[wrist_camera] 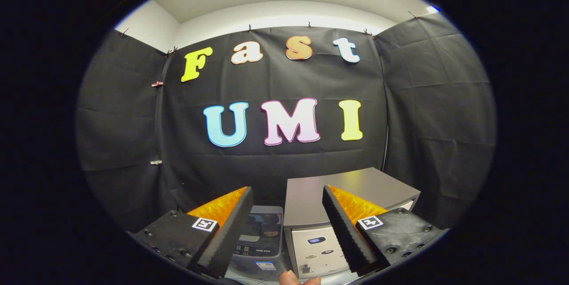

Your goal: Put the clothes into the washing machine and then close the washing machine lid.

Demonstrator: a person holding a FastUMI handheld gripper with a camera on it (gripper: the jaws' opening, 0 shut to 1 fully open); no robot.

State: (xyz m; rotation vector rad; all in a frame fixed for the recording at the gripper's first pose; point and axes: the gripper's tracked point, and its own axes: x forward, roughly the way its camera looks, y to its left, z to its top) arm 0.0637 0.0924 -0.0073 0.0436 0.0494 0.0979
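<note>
Right now your gripper (pixel 284 227) is wide open, holding nothing. Low in the frame, between the fingers, sits the small washing machine (pixel 260 236), lid seemingly down. Clothes should be soft and light; pinch a bunched fold.

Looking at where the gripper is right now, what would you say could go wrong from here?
1. The gripper is open and holds nothing, high above the small washing machine; no garment is in sight between the fingers, so it may be hard to locate.
2. The grey box-shaped appliance stands close beside the washing machine, so the fingers could bump it on the way down.
3. A fingertip sits just below the fingers and might get nudged.
</note>
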